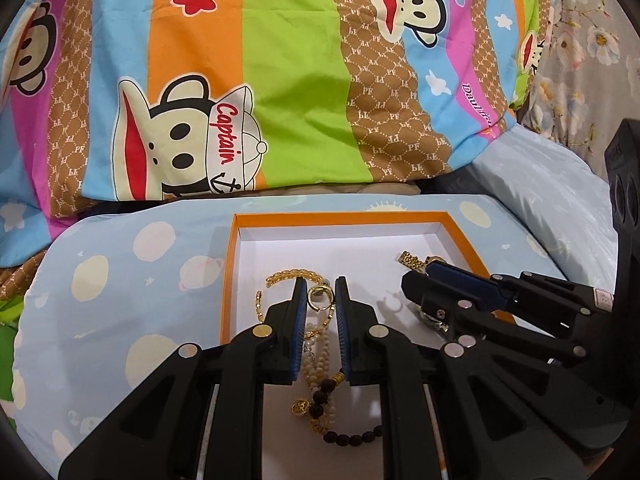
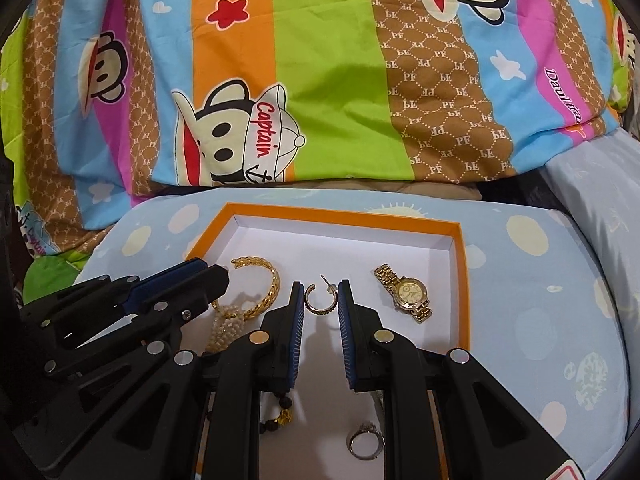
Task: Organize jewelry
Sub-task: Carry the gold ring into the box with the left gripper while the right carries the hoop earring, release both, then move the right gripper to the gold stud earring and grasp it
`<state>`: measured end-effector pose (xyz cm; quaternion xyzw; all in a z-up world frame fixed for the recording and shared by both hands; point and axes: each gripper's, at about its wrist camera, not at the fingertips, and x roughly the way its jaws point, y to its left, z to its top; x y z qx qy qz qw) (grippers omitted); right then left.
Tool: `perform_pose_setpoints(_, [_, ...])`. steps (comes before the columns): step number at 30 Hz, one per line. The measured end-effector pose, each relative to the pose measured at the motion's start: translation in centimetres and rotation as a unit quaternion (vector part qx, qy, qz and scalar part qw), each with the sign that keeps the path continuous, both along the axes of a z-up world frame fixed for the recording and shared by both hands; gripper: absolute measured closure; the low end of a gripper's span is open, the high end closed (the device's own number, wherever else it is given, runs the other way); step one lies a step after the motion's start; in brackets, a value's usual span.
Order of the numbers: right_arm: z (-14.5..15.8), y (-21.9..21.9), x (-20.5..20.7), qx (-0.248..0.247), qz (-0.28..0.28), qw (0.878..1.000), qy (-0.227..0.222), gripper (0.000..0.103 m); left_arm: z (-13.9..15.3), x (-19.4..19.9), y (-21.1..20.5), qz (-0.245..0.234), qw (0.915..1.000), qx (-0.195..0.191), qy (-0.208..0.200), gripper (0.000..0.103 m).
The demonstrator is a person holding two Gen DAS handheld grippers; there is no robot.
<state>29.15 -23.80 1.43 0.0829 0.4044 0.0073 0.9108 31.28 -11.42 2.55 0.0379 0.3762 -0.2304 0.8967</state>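
- Your left gripper (image 1: 321, 286) sits in the lower middle of the left wrist view, above the shallow orange-edged box with white floor (image 1: 280, 222). Its jaws stand narrow and hold a small gold hoop earring (image 1: 319, 298) between the blue pads.
- Your right gripper (image 2: 319, 290) is in the lower middle of the right wrist view, also with narrow jaws. A thin dark hoop earring with a post (image 2: 319, 300) is between its fingertips; it seems pinched, though the contact is hard to see.
- In the right wrist view, the gold link wristwatch with pale dial (image 2: 406, 298) lies right of centre on the box floor, apart from the gripper.
- The gold twisted open bangle (image 2: 262, 286) lies left of centre, touching a cream pearl bead strand (image 2: 224, 322).
- A silver ring with a stone (image 2: 365, 440) lies at the bottom of that view.
- In the left wrist view, a dark brown bead bracelet with gold charm (image 1: 320, 404) lies at the bottom centre.
- The box rests on a light blue cushion with pale planets (image 1: 120, 280); a striped cartoon monkey blanket (image 1: 280, 80) fills the upper half.
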Motion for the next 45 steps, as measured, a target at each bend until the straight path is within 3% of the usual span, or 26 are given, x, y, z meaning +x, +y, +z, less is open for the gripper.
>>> perform_pose_setpoints(11, [-0.5,-0.4,0.4,-0.003,-0.009,1.0,-0.001,0.084,-0.4,0.5,-0.2,0.004,1.0,-0.002,0.003,0.089])
perform_pose_setpoints(17, [-0.2,-0.6,-0.1,-0.008,-0.017,1.0,-0.011,0.079,-0.2,0.5,0.3,0.019,0.9998,-0.008,0.002,0.074])
perform_pose_setpoints(22, [0.6,-0.7,-0.9,-0.01,-0.021,1.0,-0.02,0.078,0.7,0.1,0.8,0.027,0.9995,-0.013,-0.011,0.073])
perform_pose_setpoints(33, [3.0,-0.5,-6.0,-0.024,-0.03,0.998,-0.051,0.073,3.2,-4.2,3.1,0.037,0.998,-0.024,-0.045,0.073])
perform_pose_setpoints(45, [2.8,1.6,-14.2,-0.017,-0.013,0.999,-0.045,0.072,2.0,-10.2,6.9,0.059,0.9976,-0.032,-0.014,0.073])
